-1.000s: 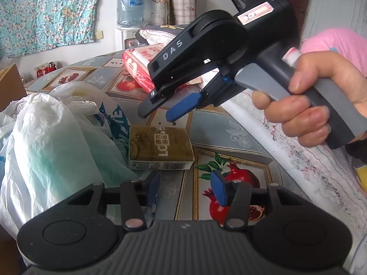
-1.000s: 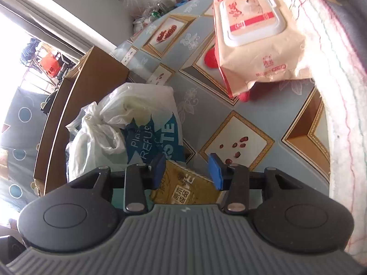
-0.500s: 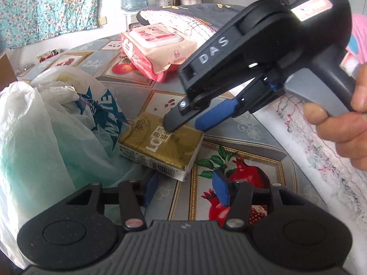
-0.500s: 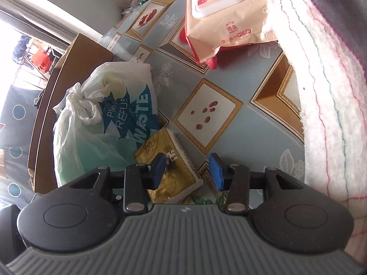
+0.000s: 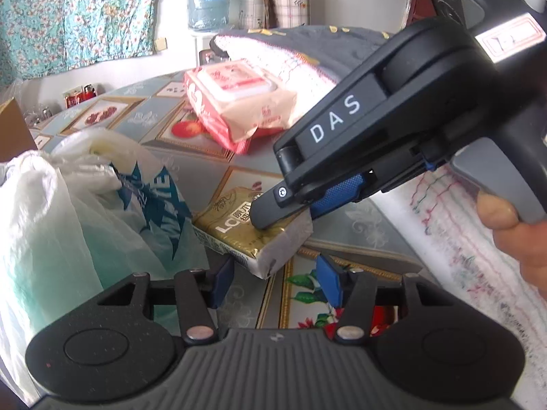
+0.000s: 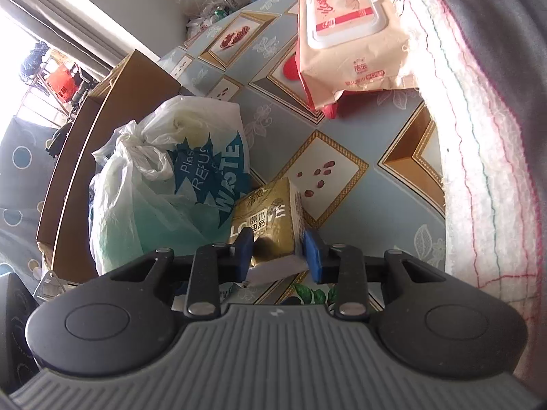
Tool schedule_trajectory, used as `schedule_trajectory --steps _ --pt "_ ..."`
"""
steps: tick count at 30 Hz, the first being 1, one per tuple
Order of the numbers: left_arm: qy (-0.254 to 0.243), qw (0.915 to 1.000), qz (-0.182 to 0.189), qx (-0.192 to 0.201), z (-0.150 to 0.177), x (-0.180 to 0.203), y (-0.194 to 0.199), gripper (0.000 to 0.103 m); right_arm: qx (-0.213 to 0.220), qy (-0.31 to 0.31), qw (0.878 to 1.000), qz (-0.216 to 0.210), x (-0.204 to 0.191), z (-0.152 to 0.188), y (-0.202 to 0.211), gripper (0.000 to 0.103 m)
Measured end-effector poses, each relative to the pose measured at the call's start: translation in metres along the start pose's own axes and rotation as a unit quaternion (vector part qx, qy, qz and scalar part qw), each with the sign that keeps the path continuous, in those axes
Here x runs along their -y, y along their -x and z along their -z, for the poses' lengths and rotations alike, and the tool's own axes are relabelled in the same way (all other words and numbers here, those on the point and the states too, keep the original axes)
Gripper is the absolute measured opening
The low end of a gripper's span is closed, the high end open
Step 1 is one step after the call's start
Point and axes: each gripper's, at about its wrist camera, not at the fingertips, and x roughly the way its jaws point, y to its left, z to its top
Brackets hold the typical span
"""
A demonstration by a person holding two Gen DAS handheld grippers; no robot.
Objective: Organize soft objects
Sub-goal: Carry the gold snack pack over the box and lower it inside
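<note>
A gold tissue pack [image 5: 239, 227] [image 6: 265, 227] lies on the patterned table beside a white plastic bag [image 5: 68, 212] [image 6: 177, 184]. My right gripper [image 6: 277, 253] is open, its blue pads on either side of the pack's near end; it also shows in the left wrist view [image 5: 287, 210], tips down on the pack. My left gripper [image 5: 275, 278] is open and empty just in front of the pack. A pink wet-wipes pack [image 5: 239, 102] [image 6: 348, 34] lies farther back.
A folded white towel with coloured stitching [image 6: 478, 136] [image 5: 461, 222] covers the table's right side. A cardboard box [image 6: 102, 130] stands left of the bag. A water jug [image 5: 207, 0] and rolls stand at the back wall.
My right gripper has come down over the gold tissue pack until its pads straddle it. The left gripper has moved closer to the pack. The pack has turned slightly.
</note>
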Motion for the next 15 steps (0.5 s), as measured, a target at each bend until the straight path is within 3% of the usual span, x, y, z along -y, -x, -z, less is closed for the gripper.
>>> schedule_trajectory --steps 8,15 --pt "-0.002 0.998 0.008 0.063 -0.011 0.002 0.047 0.054 0.047 0.028 0.998 0.018 -0.036 0.001 0.052 0.031" --pt "0.014 0.9927 -0.008 0.12 -0.016 -0.025 0.104 0.054 0.08 0.079 0.994 0.012 -0.102 0.001 0.082 0.031"
